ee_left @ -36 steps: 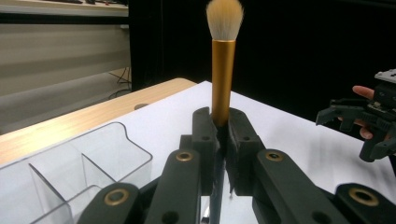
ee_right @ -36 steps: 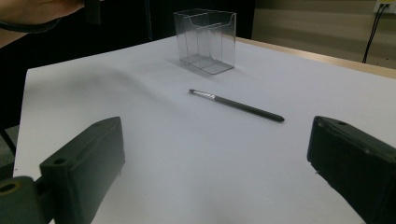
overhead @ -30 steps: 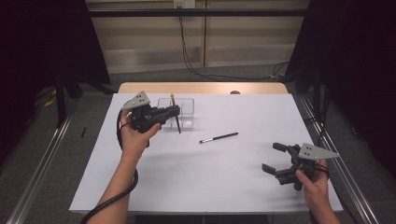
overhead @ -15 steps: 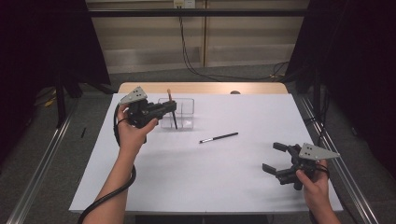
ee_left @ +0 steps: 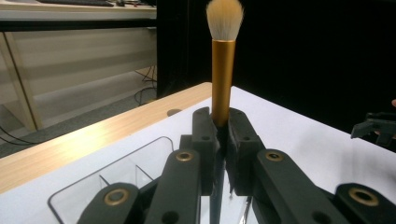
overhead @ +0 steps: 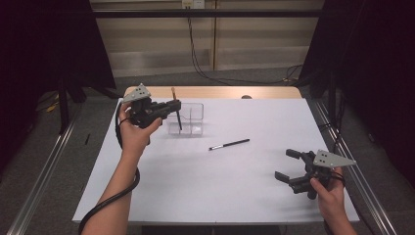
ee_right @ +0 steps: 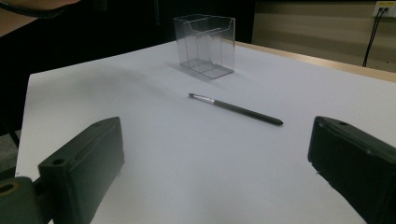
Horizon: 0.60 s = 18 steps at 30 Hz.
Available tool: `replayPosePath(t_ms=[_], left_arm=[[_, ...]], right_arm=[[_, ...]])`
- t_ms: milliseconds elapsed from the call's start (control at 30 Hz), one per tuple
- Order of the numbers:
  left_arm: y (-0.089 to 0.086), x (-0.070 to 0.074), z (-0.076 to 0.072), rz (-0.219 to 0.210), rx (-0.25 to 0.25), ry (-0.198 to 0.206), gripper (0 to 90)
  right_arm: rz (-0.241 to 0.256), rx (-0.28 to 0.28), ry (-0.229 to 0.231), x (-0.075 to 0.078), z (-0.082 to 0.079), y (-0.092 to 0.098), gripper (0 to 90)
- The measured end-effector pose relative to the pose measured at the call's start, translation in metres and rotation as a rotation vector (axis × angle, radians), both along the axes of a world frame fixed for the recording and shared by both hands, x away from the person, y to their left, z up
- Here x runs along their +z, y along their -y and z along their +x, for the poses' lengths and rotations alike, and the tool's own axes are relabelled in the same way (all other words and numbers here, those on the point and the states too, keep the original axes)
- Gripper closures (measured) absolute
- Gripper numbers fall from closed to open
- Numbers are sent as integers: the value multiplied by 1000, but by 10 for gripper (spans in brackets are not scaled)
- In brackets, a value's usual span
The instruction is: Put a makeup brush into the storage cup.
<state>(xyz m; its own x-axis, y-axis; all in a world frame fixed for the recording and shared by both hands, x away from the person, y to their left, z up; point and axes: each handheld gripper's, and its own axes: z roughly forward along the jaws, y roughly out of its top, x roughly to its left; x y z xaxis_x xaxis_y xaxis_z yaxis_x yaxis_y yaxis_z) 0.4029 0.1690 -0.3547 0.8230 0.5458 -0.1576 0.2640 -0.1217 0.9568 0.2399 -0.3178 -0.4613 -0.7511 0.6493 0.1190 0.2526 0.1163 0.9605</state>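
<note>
1. Since the earlier frame, the left gripper (overhead: 171,107) has carried the makeup brush (ee_left: 223,70) further over the clear organizer (overhead: 193,120), above its left compartment.
2. Its jaws are clamped on the brush's handle, bristles up (gold ferrule just above the jaws).
3. The right gripper (overhead: 288,166) rests near the table's (overhead: 220,196) right edge, jaws spread wide, holding nothing.
4. A slim black brush (overhead: 229,144) lies flat between organizer and right gripper.

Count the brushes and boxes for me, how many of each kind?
Gold makeup brush, held in the left gripper: 1
Thin black brush lying on the table: 1
Clear box: 1
Total: 3
</note>
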Motion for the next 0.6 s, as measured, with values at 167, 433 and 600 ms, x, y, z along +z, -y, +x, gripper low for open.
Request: replayPosePath(t_ms=[167,433,600], left_arm=[[-2,5,4,10,13,5,836],[-4,9,11,5,33,3,836],[-5,11,14,5,45,6,836]], right_arm=[[-1,2,0,-1,1,-1,31],[-1,6,-1,-1,4,-2,30],[-4,9,-1,-1,4,-2,30]])
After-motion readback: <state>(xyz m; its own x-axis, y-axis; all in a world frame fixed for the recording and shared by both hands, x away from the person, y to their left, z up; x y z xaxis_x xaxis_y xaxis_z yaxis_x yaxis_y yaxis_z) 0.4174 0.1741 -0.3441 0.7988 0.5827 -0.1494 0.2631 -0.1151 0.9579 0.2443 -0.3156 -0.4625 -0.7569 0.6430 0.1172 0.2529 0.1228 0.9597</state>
